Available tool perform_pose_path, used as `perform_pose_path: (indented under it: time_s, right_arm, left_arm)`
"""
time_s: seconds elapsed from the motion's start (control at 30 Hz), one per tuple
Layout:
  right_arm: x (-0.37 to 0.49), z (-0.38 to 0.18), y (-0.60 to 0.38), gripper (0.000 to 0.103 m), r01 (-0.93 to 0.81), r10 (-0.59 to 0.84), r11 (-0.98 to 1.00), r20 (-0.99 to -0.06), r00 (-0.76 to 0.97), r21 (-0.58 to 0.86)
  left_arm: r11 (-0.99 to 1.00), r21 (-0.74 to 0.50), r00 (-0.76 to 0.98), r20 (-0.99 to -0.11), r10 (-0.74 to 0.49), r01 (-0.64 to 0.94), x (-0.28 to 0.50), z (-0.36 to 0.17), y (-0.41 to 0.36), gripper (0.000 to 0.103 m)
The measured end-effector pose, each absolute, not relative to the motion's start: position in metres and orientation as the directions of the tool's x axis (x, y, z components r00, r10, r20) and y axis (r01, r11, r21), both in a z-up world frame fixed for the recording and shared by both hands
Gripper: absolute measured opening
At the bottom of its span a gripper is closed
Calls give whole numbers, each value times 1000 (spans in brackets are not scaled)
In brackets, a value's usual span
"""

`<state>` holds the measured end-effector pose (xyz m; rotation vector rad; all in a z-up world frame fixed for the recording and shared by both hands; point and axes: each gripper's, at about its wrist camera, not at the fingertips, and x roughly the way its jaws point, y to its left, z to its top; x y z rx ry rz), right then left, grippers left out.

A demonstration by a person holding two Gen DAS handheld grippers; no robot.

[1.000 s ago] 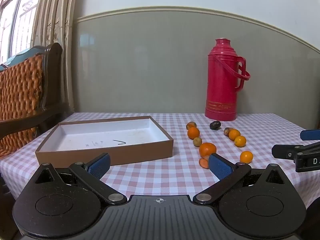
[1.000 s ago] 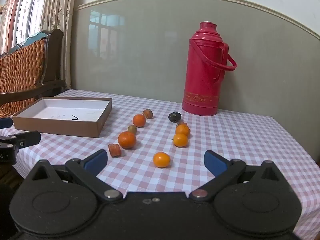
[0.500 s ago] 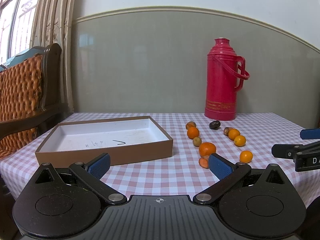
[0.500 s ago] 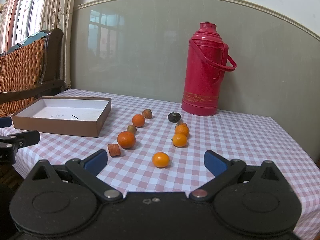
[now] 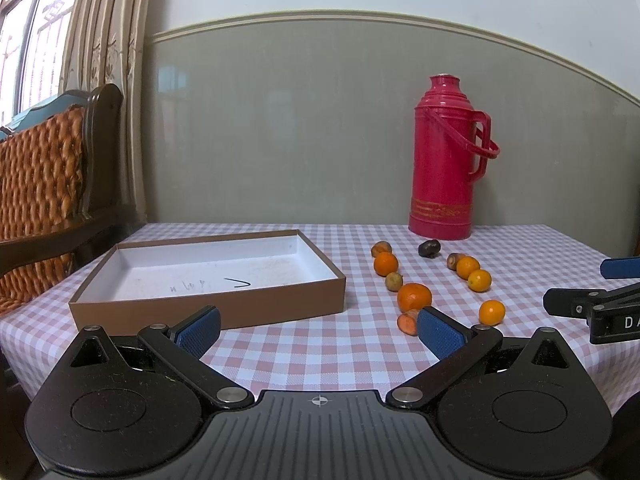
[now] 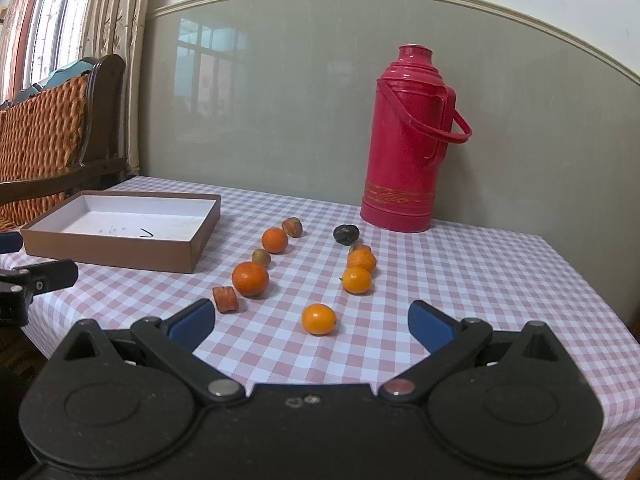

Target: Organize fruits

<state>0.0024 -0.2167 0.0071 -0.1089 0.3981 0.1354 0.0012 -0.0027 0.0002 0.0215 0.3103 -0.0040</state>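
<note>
While both grippers hover with jaws spread wide and holding nothing, the left gripper (image 5: pixel 318 330) faces the brown box (image 5: pixel 208 276) and the right gripper (image 6: pixel 312 324) faces the fruits (image 6: pixel 250 278), which lie loose on the checked tablecloth (image 6: pixel 460 280) beside that box, near a red thermos (image 6: pixel 408 160)

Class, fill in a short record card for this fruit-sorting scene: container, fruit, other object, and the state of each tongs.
container: brown cardboard box, open, white inside, no fruit in it
fruit: loose on the checked tablecloth, right of the box; nearest to the right tongs is a small orange
other object: red thermos, upright by the wall
left tongs: open, holding nothing
right tongs: open, holding nothing
</note>
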Motion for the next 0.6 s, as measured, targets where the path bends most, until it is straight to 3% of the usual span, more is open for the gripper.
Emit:
perform_pose_path:
  time_s: [0.6]
  right_arm:
    - [2,6,-215,97,-148,102,985,-393,914,-86]
  left_arm:
    - [1000,17,950,-313,2,4,3,-1,-2,103]
